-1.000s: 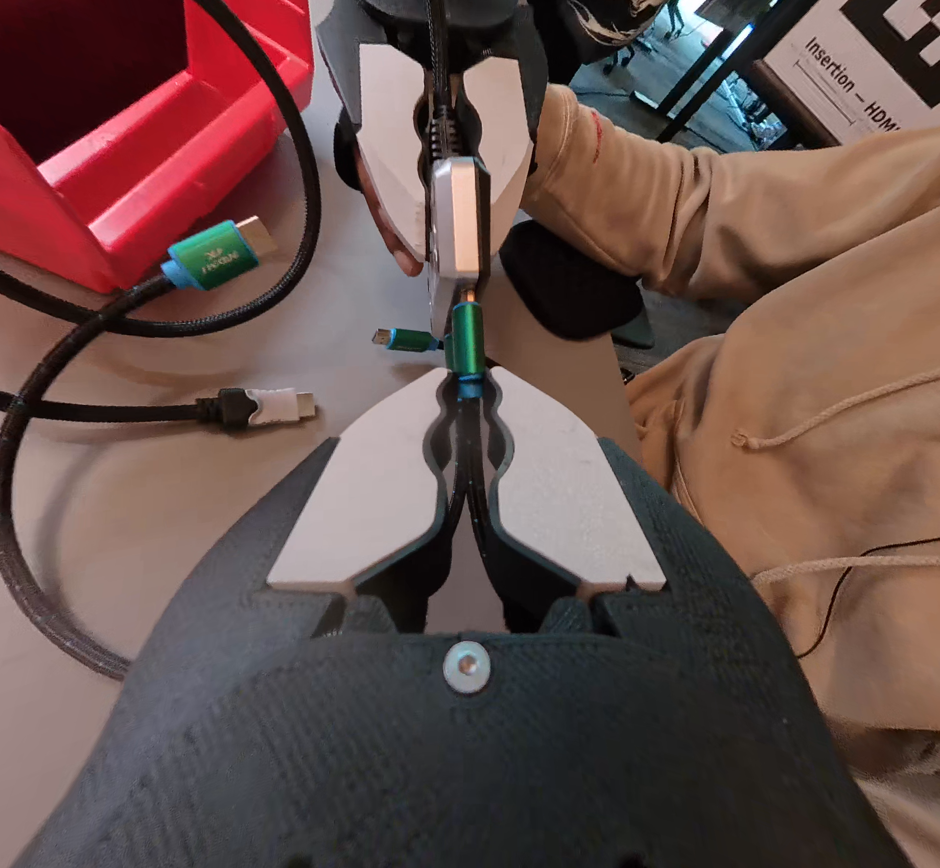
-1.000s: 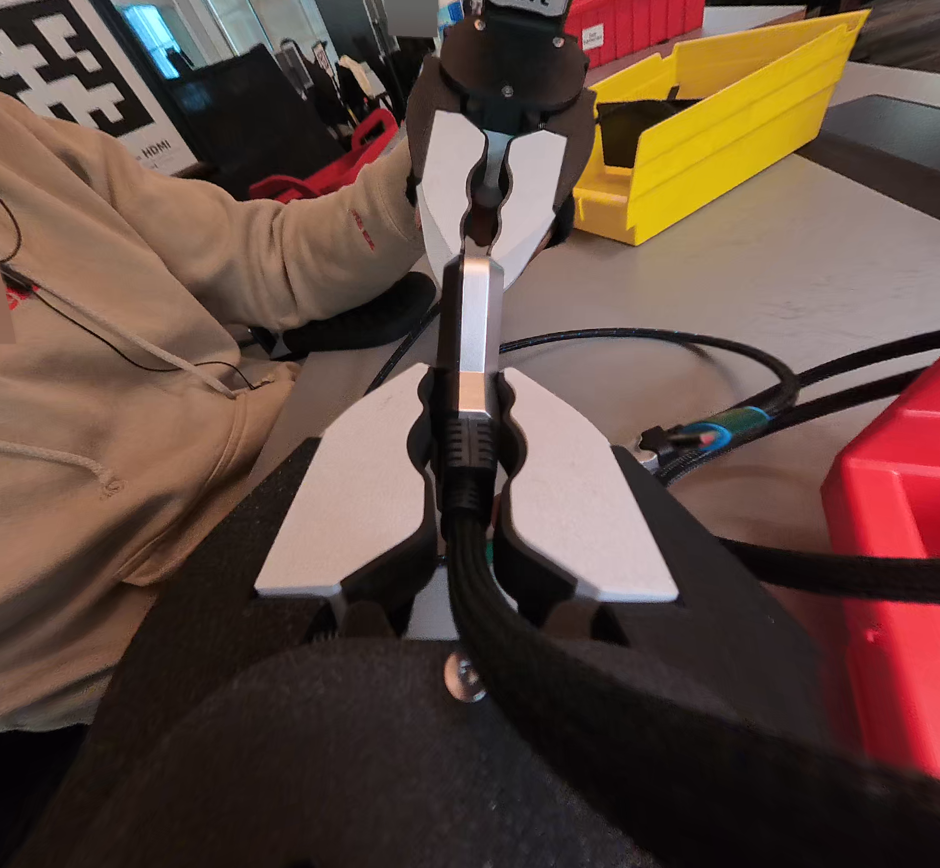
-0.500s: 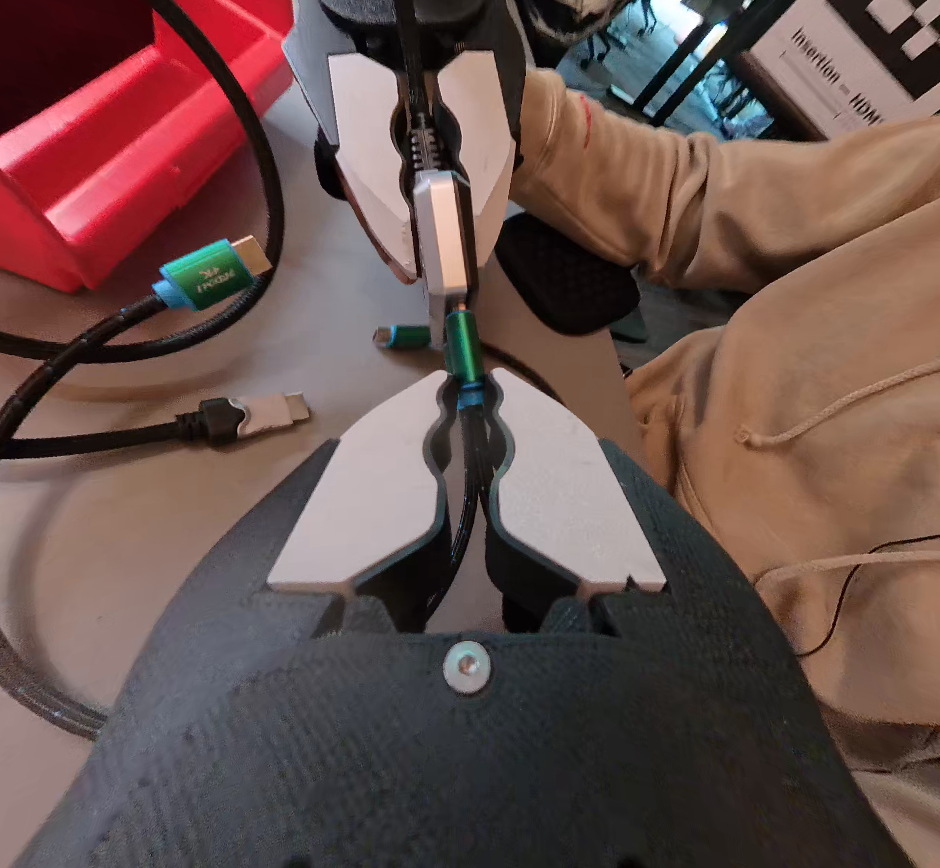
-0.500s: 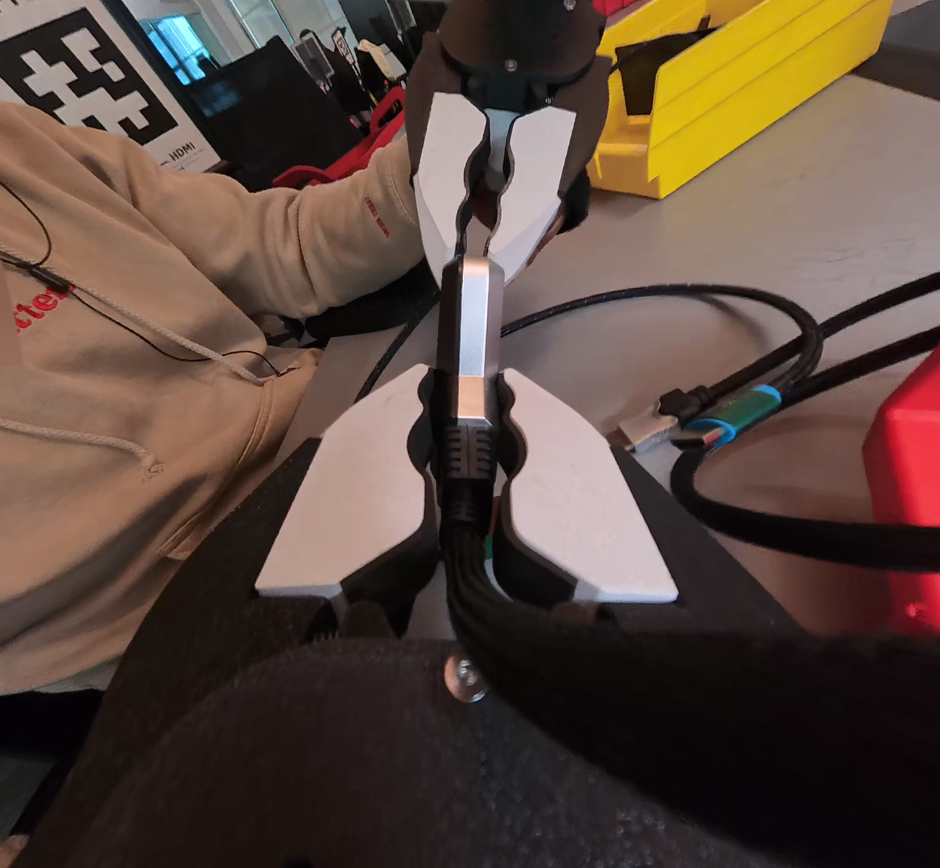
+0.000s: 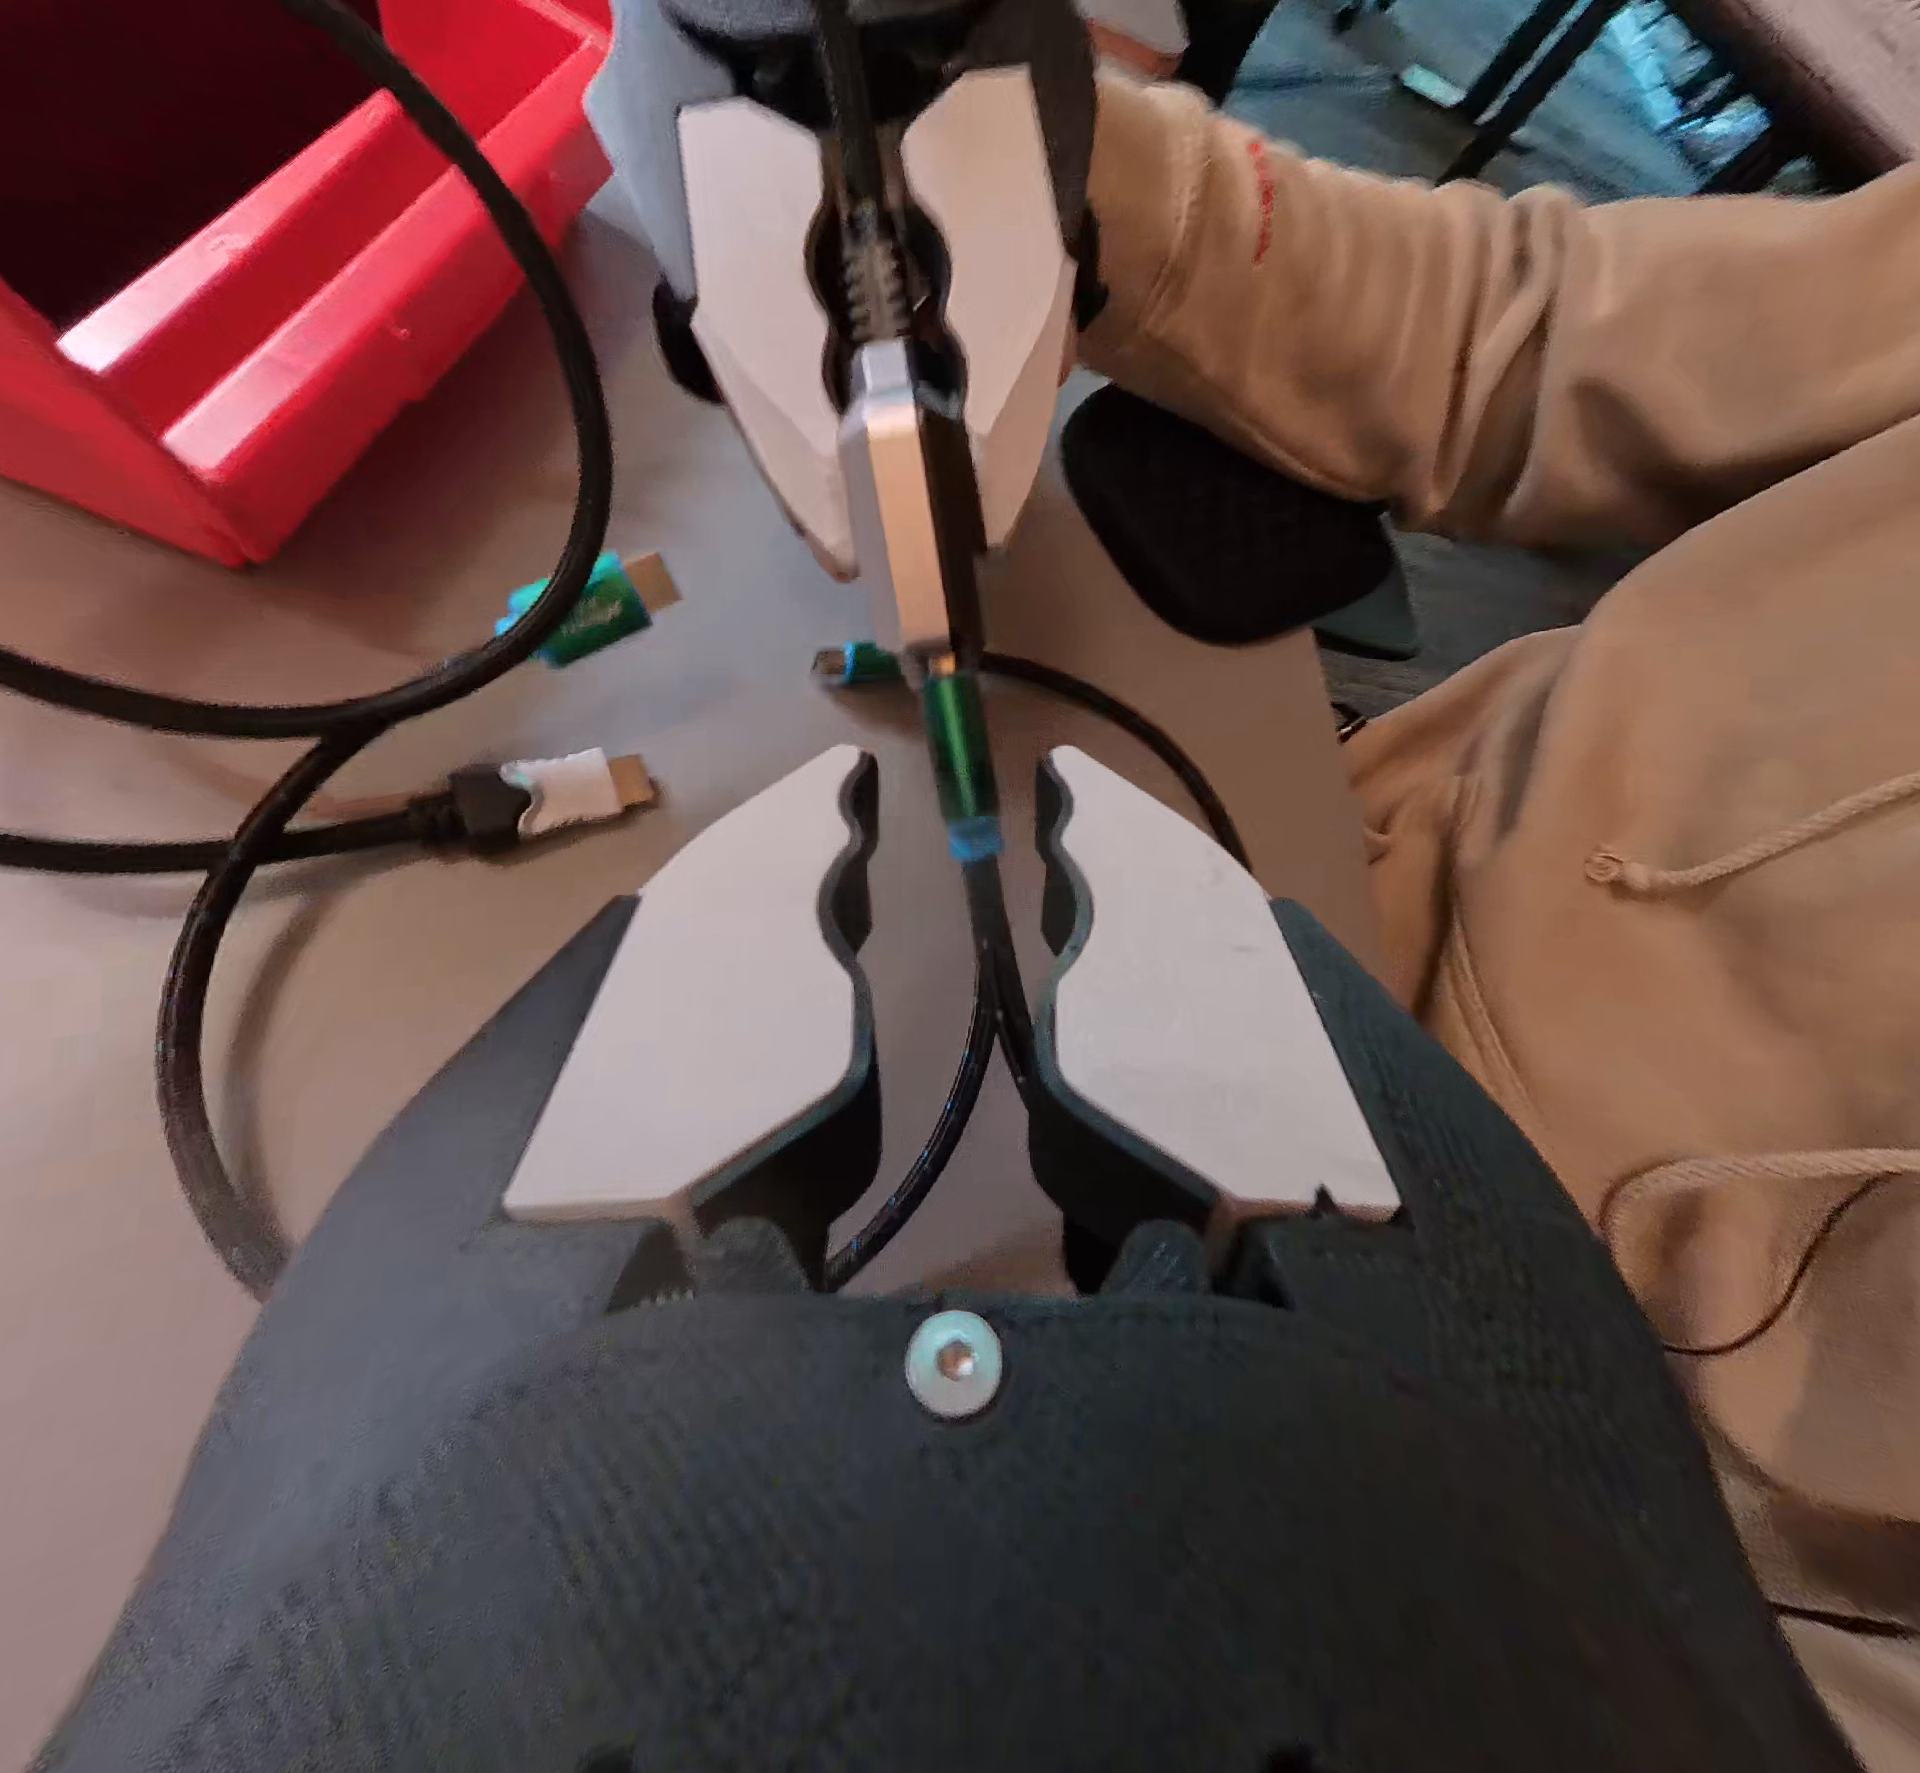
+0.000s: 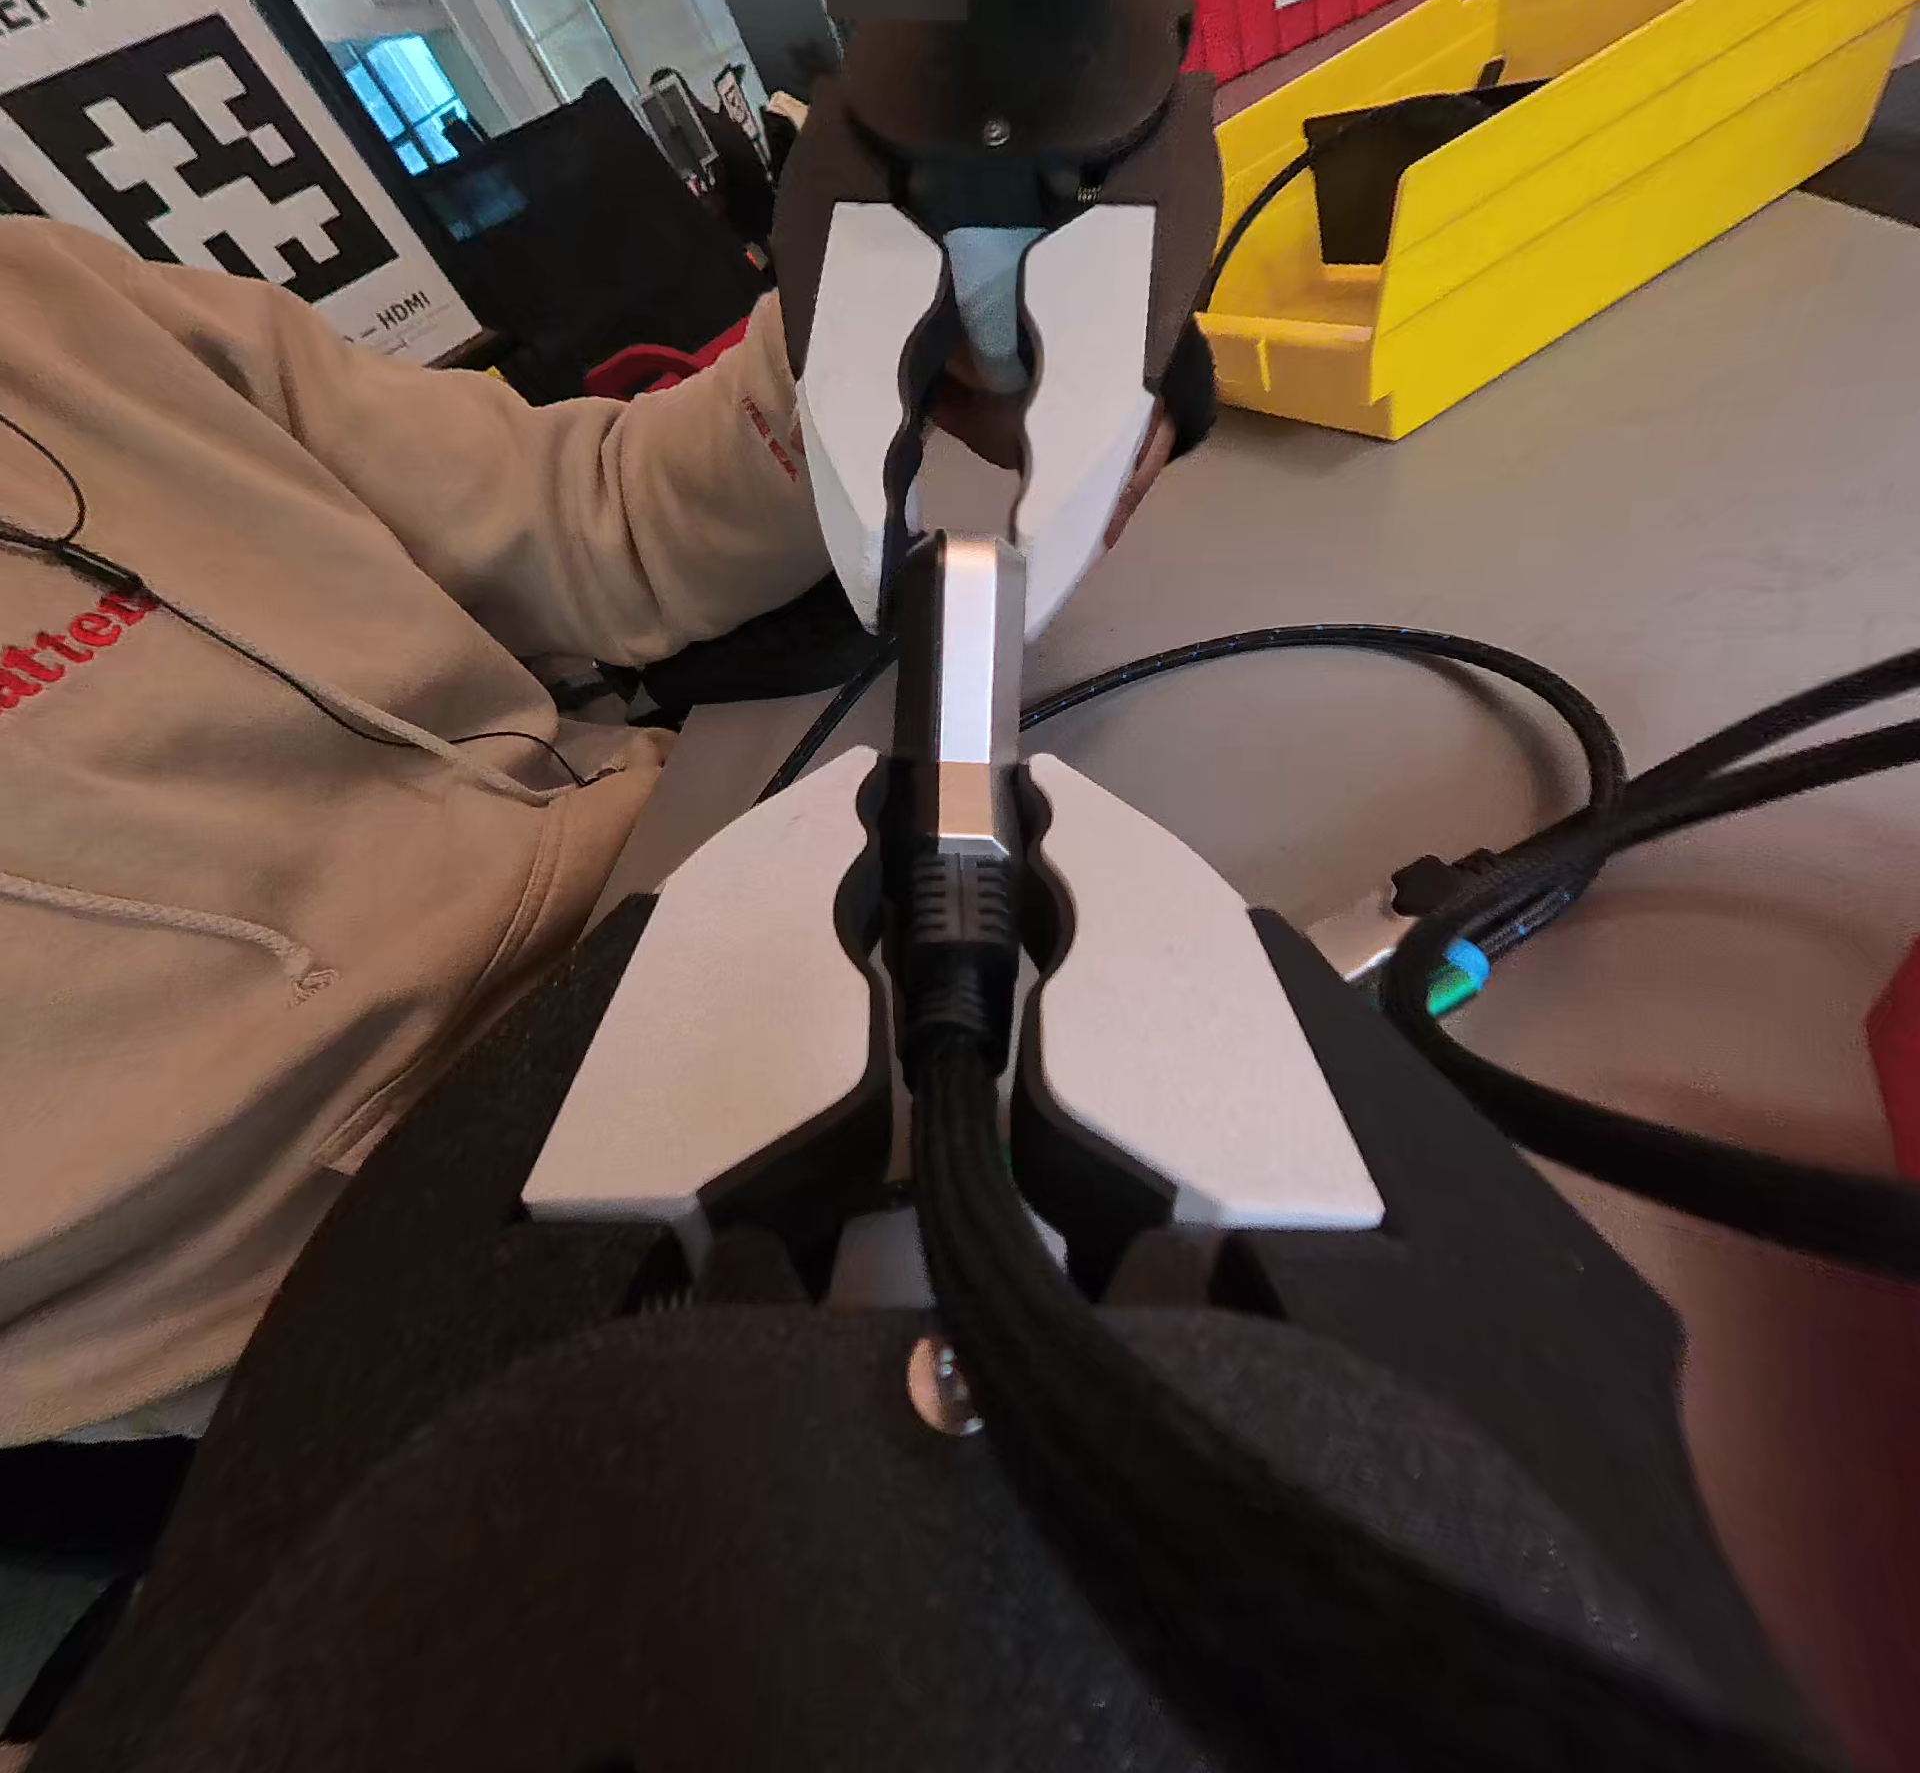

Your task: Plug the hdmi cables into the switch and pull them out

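While the right gripper [image 6: 956, 767] is clamping its two fingers on the silver switch [image 6: 966, 684] at the end where a thick black cable [image 6: 966, 1152] is leaving it, the left gripper [image 5: 956, 767] is standing with its fingers spread apart, touching nothing that can be seen. Between those spread fingers the green plug [image 5: 958, 757] is sitting with its tip at the lower end of the switch [image 5: 904, 528]; whether it is fully seated cannot be told. Its thin black cable [image 5: 966, 996] is running back through the gap toward the gripper body. Both tools are hovering over the near edge of the grey table [image 5: 395, 996], just beside the person's tan sleeve [image 5: 1403, 341]. On the table to the left, three loose connectors are lying: a large green plug [image 5: 592, 611] under a loop of braided cable, a small green plug [image 5: 857, 663] close to the switch's tip, and a white-and-black plug [image 5: 551, 788] nearer the table's middle. A red bin [image 5: 260, 217] is sitting toward the far left corner in the left wrist view, and a yellow bin [image 6: 1558, 196] is resting on the table beyond the grippers in the right wrist view.
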Available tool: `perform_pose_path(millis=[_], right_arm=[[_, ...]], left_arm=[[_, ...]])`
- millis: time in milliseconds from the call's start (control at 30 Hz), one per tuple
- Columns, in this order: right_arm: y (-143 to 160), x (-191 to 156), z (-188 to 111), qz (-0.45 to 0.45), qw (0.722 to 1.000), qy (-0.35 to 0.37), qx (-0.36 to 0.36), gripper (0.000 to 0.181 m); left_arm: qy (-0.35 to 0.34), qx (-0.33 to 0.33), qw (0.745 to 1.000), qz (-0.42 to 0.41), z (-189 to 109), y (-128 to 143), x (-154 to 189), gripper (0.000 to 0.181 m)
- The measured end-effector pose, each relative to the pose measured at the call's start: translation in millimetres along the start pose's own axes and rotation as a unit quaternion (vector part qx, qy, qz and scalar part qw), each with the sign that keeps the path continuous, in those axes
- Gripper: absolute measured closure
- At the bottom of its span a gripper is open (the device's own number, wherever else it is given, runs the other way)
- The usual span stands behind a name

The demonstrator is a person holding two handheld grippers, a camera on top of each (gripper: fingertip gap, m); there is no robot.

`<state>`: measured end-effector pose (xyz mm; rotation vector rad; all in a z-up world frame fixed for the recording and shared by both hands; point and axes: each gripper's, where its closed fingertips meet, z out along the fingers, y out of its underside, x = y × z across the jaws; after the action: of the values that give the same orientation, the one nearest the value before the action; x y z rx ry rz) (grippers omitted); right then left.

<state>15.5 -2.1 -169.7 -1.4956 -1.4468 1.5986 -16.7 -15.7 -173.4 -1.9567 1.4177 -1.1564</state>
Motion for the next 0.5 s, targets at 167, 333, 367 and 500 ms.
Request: perform_pose_path(millis=[167,333,367,500], right_arm=[[-1,6,-4,0.001,1.000,0.025,0.003,0.160],[7,-6,10,-0.002,0.999,-0.006,-0.048,0.159],[8,-7,12,0.002,0.999,-0.013,-0.051,0.159],[10,-8,11,0.006,0.998,-0.017,-0.061,0.159]], left_arm=[[-0.024,-0.022,0.999,-0.016,9,16,-6,0.170],[0.023,-0.079,0.996,0.024,7,32,9,0.170],[0.031,-0.077,0.996,0.021,7,32,11,0.170],[0.049,-0.072,0.996,0.002,7,32,12,0.170]])
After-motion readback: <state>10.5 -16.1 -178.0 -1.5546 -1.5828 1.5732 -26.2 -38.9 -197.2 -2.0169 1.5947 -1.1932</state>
